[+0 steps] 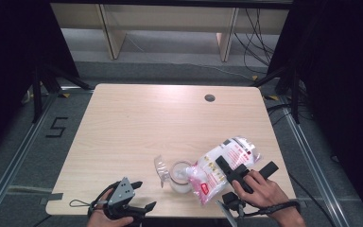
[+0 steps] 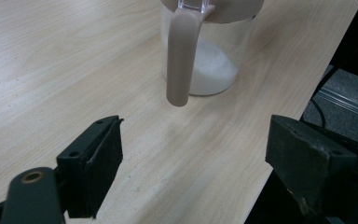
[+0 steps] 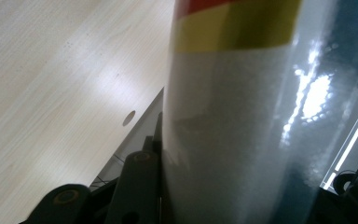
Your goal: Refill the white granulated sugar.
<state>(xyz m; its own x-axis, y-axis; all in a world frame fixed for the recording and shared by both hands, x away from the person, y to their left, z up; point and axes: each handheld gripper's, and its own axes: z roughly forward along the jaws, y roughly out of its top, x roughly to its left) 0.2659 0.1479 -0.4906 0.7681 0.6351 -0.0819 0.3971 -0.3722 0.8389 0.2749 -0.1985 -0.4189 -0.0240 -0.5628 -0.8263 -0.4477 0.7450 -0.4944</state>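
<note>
A clear plastic bag of white granules with red and pink print (image 1: 222, 168) hangs tilted, its lower end over a clear jar (image 1: 180, 177) near the table's front edge. My right gripper (image 1: 246, 166) is shut on the bag's upper part; in the right gripper view the bag (image 3: 233, 116) stands between the jaws. The jar (image 2: 214, 65) holds a heap of white granules, and a beige strip (image 2: 182, 60) hangs down its side. My left gripper (image 1: 145, 194) rests open at the front edge, left of the jar and apart from it, and its jaws (image 2: 196, 154) are empty.
The pale wooden table (image 1: 137, 127) has a round cable hole (image 1: 210, 98) at the back right. A clear flap (image 1: 160, 171) sticks out from the jar's left side. Dark floor, rails and cables surround the table.
</note>
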